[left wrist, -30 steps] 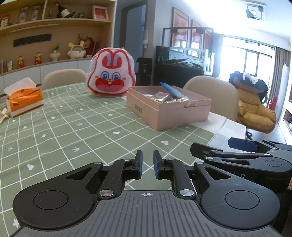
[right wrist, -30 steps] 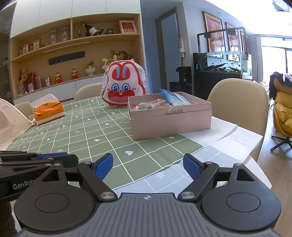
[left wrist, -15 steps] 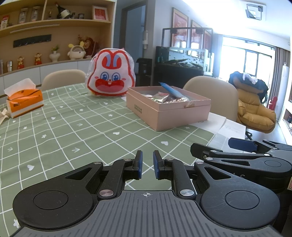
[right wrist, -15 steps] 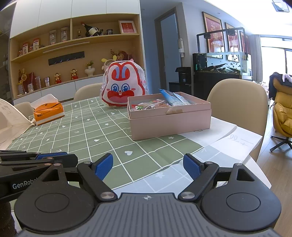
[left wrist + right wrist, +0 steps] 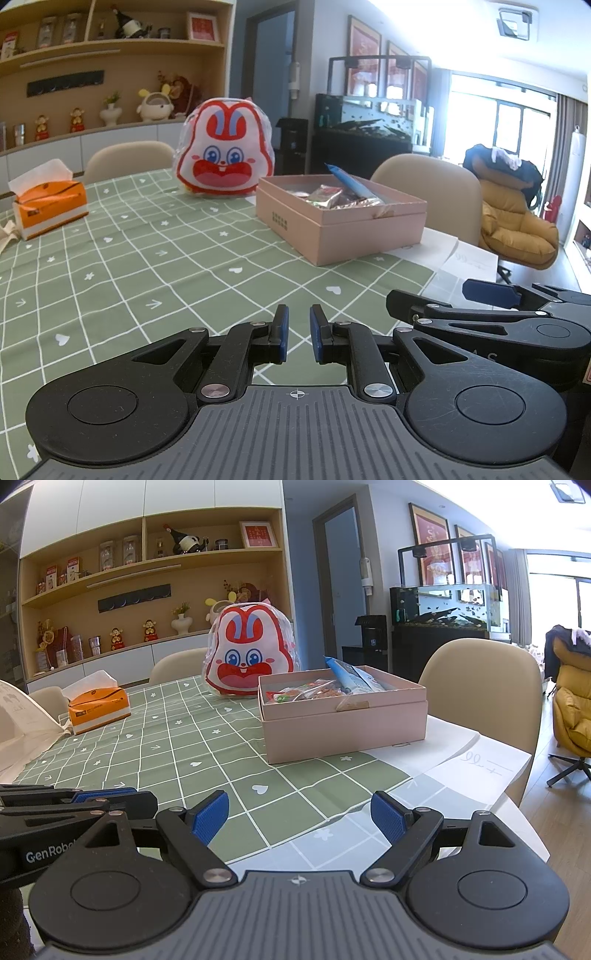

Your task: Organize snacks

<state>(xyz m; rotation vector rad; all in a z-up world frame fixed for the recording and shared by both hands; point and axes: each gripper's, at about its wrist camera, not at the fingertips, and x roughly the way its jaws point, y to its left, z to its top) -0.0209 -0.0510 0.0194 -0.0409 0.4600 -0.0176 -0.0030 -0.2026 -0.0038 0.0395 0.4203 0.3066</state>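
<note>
We are looking across a round table covered by a green checked tablecloth with white hearts and stars (image 5: pixel 207 746). The shallow pink cardboard box (image 5: pixel 343 723) is sitting toward the table's right edge, its open tray nested on a slightly wider base, with one corner resting on white paper sheets (image 5: pixel 461 760) that are lying at that edge. Inside the box, snack packets (image 5: pixel 314 692) are lying in a loose heap: crinkly clear and silvery wrappers with red and green print, and a long blue packet (image 5: pixel 345 675) is sticking up above the rim at a slant. Just behind the box, toward the far edge, a clear plastic bag printed with a red and white rabbit face (image 5: pixel 251 653) is standing upright. An orange tissue box (image 5: pixel 50 206) with white tissue poking out is sitting near the left edge, well apart from the snacks.

We are holding the left gripper (image 5: pixel 297 334) over the near edge with its blue pads drawn close together, only a narrow gap between them and nothing in it. We are holding the right gripper (image 5: pixel 300 814) just beside it, its blue pads spread wide and empty over the cloth.
</note>
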